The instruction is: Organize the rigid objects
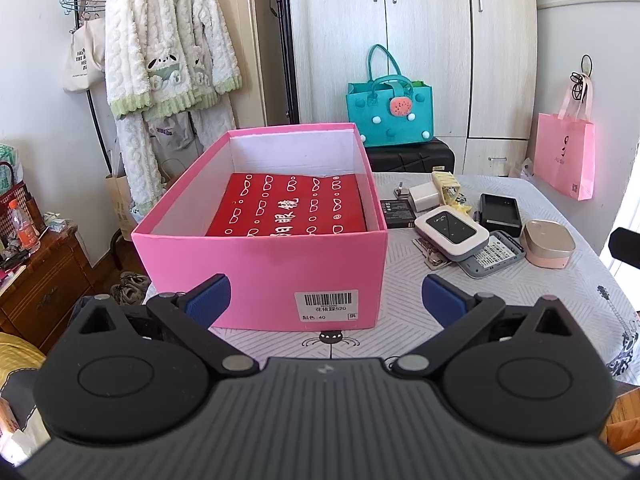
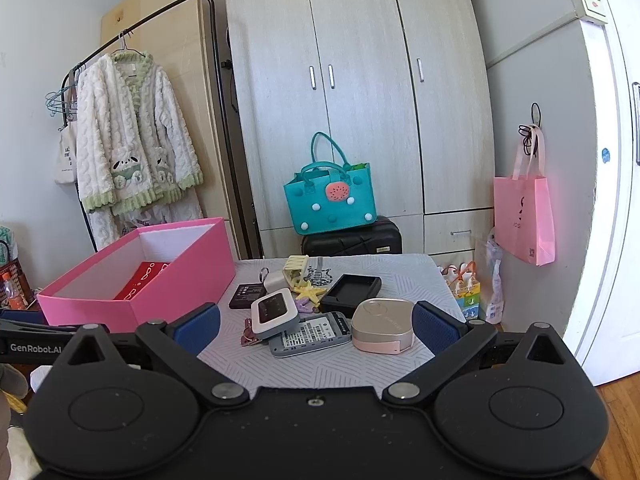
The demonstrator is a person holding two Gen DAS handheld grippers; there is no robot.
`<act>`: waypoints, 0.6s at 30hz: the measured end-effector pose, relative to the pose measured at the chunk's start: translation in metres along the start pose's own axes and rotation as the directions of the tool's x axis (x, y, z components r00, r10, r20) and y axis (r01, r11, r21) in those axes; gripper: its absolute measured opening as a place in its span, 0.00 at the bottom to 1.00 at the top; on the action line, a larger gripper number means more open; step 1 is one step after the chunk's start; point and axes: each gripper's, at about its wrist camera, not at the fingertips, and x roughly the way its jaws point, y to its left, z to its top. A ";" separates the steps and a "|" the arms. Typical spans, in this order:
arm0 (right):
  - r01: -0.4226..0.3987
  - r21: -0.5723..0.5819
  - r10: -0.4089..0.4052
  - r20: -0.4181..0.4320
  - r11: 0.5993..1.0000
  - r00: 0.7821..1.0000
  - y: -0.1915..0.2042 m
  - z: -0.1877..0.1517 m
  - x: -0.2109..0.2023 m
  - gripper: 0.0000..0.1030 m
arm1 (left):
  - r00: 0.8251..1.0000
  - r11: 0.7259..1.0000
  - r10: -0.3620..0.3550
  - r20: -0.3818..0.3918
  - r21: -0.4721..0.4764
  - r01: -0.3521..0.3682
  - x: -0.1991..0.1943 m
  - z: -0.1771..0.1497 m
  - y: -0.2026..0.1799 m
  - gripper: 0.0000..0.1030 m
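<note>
A pink cardboard box (image 1: 260, 264) (image 2: 180, 276) stands on the table's left side with a red glasses case (image 1: 292, 204) (image 2: 140, 280) lying inside. To its right lies a cluster of small items: a white pocket router (image 1: 452, 232) (image 2: 274, 312), a grey device face down (image 1: 492, 258) (image 2: 310, 334), a gold and pink case (image 1: 550, 242) (image 2: 382, 326), a black tray (image 1: 500, 208) (image 2: 352, 288), a black battery (image 1: 396, 208) (image 2: 246, 294) and a white charger (image 1: 424, 196) (image 2: 274, 280). My left gripper (image 1: 326, 302) is open before the box's front wall. My right gripper (image 2: 316, 328) is open, just short of the cluster.
The table (image 1: 400, 320) (image 2: 320, 368) has a white patterned cloth. A cream hair clip (image 2: 296, 266), a yellow starfish (image 2: 308, 292) and keys (image 2: 250, 336) lie among the items. Behind stand a black suitcase (image 2: 352, 240) with a teal bag (image 2: 330, 200), a wardrobe and a clothes rack.
</note>
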 end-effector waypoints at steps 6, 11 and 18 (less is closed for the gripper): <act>0.002 0.001 -0.002 -0.001 1.000 1.000 0.000 0.000 0.000 1.00 | 1.000 1.000 -0.001 -0.006 -0.004 0.001 0.002 0.000 0.001 1.00; 0.004 0.001 -0.004 0.007 1.000 1.000 -0.003 -0.001 0.001 1.00 | 1.000 1.000 -0.003 -0.006 -0.003 0.003 0.002 0.000 0.001 1.00; 0.013 -0.004 -0.013 0.029 1.000 0.999 -0.009 -0.005 0.001 1.00 | 1.000 1.000 -0.013 -0.010 -0.013 0.013 0.007 -0.004 -0.004 1.00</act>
